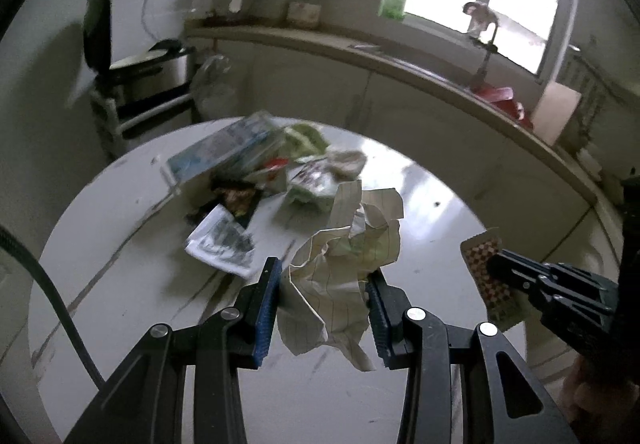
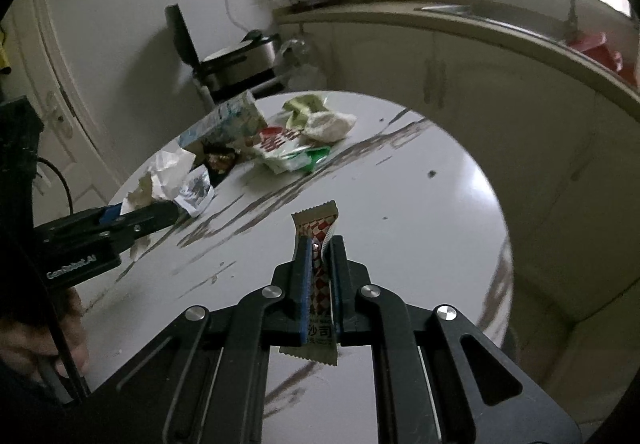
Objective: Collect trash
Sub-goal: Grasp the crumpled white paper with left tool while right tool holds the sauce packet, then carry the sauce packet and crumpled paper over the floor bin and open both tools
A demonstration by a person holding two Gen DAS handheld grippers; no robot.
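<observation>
Trash in both grippers. Our left gripper (image 1: 322, 276) has its jaws clamped on a crumpled sheet of lined paper (image 1: 344, 264), cream with faint ruling, held above the white round table (image 1: 120, 304). Our right gripper (image 2: 320, 248) has its jaws closed on a snack wrapper (image 2: 318, 276), tan edges, red-and-white checks, printed characters near the lower end, held upright over the table.

Rest of the trash sits in a pile toward the table's far side: a pale blue carton (image 1: 224, 152) on its side, a dark wrapper (image 1: 236, 196) just beside it, a black-and-white printed packet (image 1: 222, 244), a green-and-white packet (image 1: 308, 188), a green wrapper (image 1: 306, 136), a white crumpled wad (image 1: 346, 162).

Left wrist view shows the right gripper side-on at the frame's right edge with the checked wrapper in it. Right wrist view shows the left gripper from the side at the frame's left, paper bunched at its tip, plus a bare hand (image 2: 40, 336) below it.

Sink (image 2: 472, 10) set in the counter (image 2: 500, 32) under the window; contents unreadable. Open-lidded appliance (image 2: 236, 64) stands on a rack beyond the table.
</observation>
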